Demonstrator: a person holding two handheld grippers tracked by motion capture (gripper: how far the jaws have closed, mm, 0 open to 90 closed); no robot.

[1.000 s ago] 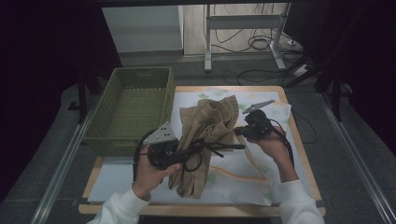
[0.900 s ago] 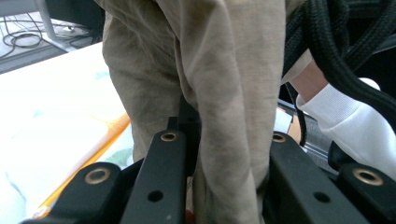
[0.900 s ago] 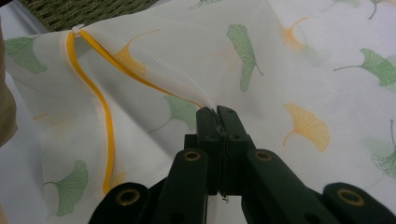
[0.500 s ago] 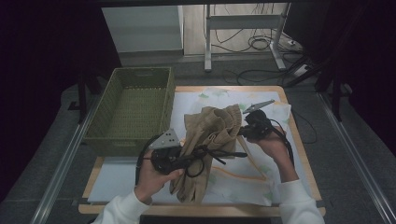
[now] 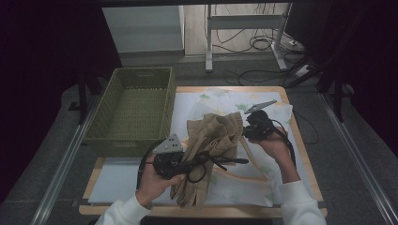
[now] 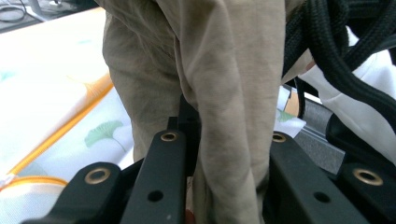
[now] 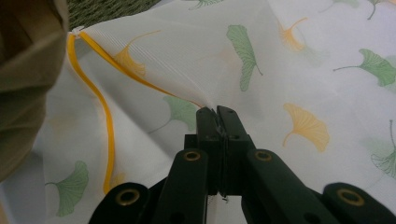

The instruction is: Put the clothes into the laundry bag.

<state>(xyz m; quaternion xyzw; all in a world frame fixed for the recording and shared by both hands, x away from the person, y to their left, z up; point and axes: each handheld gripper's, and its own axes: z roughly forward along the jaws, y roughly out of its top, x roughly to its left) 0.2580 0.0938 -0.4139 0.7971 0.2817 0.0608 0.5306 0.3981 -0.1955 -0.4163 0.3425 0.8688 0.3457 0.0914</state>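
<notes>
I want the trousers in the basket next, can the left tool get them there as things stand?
Probably yes: the left tool grips the khaki trousers, and the green basket sits open just beside it.

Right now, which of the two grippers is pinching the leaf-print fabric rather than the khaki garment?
The right gripper: its jaws are shut on a fold of the white leaf-print bag. The left gripper clamps the khaki garment.

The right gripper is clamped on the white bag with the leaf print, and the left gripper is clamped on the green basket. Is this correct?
Not quite. The right gripper is indeed clamped on the white leaf-print bag, but the left gripper is clamped on the beige garment, not the green basket, as the left gripper view shows.
</notes>
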